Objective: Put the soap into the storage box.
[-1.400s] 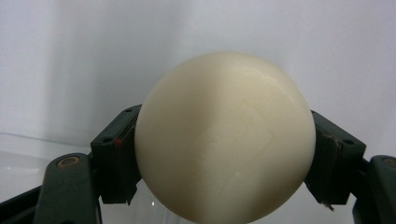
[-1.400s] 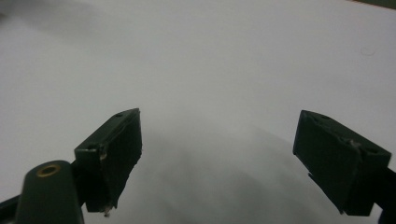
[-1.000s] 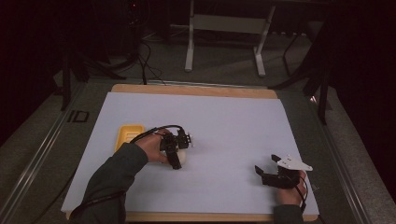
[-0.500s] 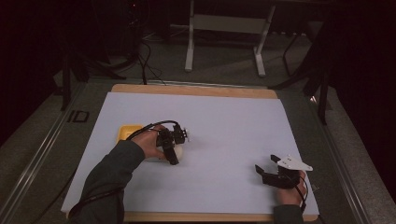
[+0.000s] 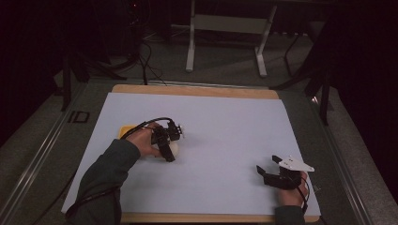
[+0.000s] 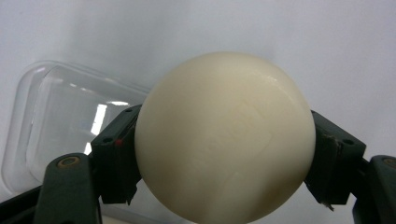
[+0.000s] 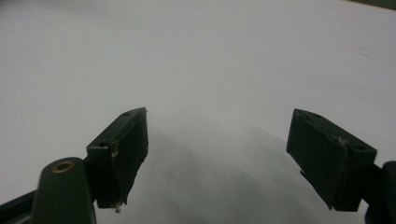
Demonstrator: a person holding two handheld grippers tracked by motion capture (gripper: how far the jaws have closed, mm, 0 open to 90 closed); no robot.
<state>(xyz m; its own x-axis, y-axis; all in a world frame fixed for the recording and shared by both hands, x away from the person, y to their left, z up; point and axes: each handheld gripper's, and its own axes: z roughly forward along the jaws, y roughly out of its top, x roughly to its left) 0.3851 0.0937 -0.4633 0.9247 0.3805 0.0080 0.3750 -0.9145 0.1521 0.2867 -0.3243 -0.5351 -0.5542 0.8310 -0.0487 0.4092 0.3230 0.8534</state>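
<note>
A cream ball (image 6: 224, 135) sits squeezed between the two black jaws of my left gripper (image 6: 224, 154). From above, the left gripper (image 5: 169, 149) is over the left half of the white mat, with the ball (image 5: 175, 148) pale at its tip. A clear plastic container (image 6: 60, 126) lies behind the ball on the left. In the high view a yellow patch (image 5: 126, 130) shows just beyond the left hand. My right gripper (image 7: 217, 135) is open over bare mat, with nothing between its jaws. It rests near the front right corner (image 5: 266, 167).
The white mat (image 5: 225, 126) covers a wooden board (image 5: 187, 89) whose edge shows at the back. Metal stand legs (image 5: 190, 51) and cables (image 5: 141, 56) are on the dark floor beyond the table. A rail (image 5: 42, 150) runs along the table's left side.
The left hand and gripper, with the ball, have shifted a little left and away, toward the yellow patch. The right gripper has stayed put.
</note>
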